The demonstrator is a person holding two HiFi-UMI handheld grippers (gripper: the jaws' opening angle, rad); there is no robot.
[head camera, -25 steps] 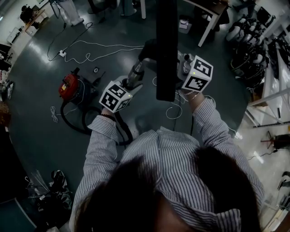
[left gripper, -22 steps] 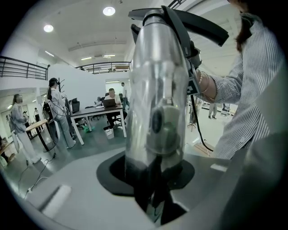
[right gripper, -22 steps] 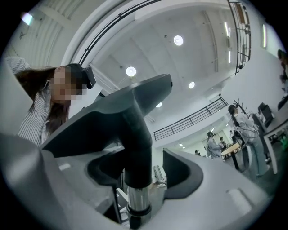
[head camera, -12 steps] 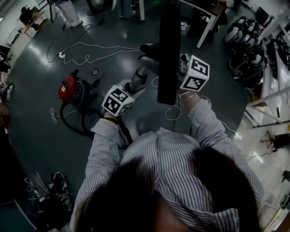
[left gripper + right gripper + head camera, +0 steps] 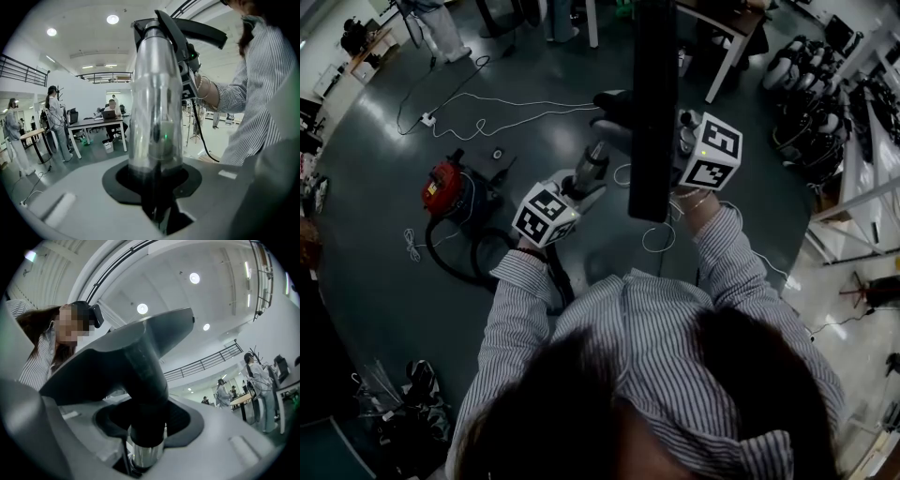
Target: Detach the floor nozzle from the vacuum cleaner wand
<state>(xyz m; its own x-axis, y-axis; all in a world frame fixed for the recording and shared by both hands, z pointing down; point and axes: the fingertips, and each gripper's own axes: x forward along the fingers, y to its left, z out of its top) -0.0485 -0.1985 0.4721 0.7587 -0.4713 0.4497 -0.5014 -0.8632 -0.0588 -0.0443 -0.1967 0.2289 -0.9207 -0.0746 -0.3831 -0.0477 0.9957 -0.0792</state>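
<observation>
The silver wand point(image 5: 155, 108) is clamped between the jaws of the left gripper point(image 5: 157, 187), and at the wand's far end the dark floor nozzle point(image 5: 140, 366), not yet detached, is gripped by its neck in the right gripper point(image 5: 145, 441).

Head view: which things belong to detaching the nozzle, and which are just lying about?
In the job: floor nozzle; wand; left gripper, on the wand; right gripper, on the nozzle's neck; red vacuum, whose hose seems to lead to the wand.
Lying about: white cable; table.
</observation>
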